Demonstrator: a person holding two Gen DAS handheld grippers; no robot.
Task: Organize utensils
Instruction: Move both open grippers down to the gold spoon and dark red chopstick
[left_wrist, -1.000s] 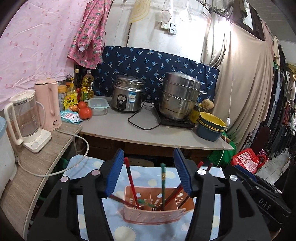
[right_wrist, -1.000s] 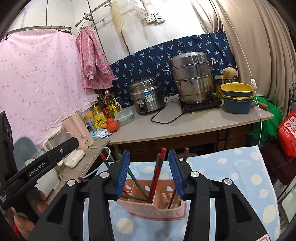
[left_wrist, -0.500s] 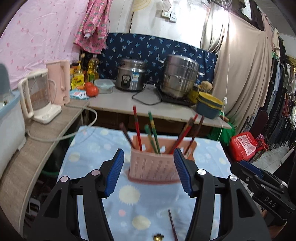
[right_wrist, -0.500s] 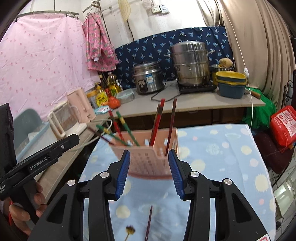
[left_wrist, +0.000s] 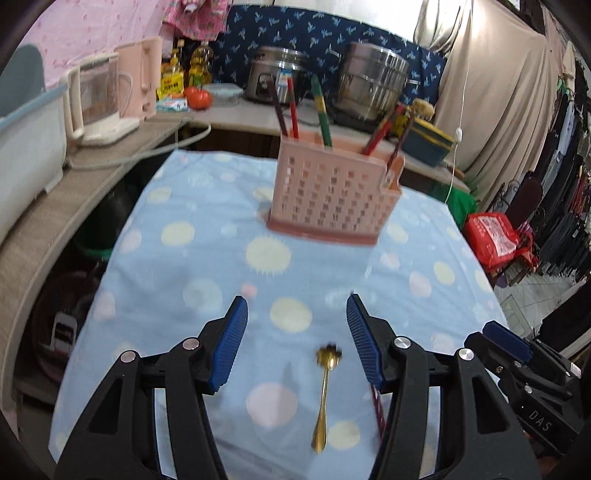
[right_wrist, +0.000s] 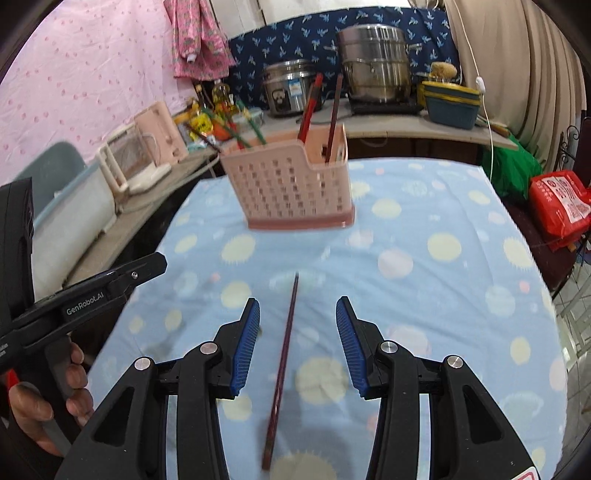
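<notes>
Pale blue cloth (left_wrist: 207, 258) with yellow and pink dots covered the counter beneath both tools. The left tool (left_wrist: 295, 343) hung above it with its blue-padded jaws parted about halfway and nothing between the pads. A gold spoon (left_wrist: 325, 391) lay flat on the cloth below the gap, nearer the right-hand jaw, its scalloped bowl pointing away from the tool and its handle running back toward it. The right tool (right_wrist: 297, 339) was likewise partly open and gripped nothing. A dark red chopstick (right_wrist: 284, 365) lay on the cloth under its gap, running lengthwise from near the camera out past the fingertips, apart from both pads.

Ahead of both tools, well beyond the fingertips, a pink perforated utensil basket (left_wrist: 328, 199) stood upright on the cloth, with red, green and dark chopsticks (right_wrist: 321, 107) leaning out of it. To the left of the right tool a hand (right_wrist: 48, 402) held the black handle of the other tool. Pictures were blurred, so finer detail on the spoon's bowl could not be told.
</notes>
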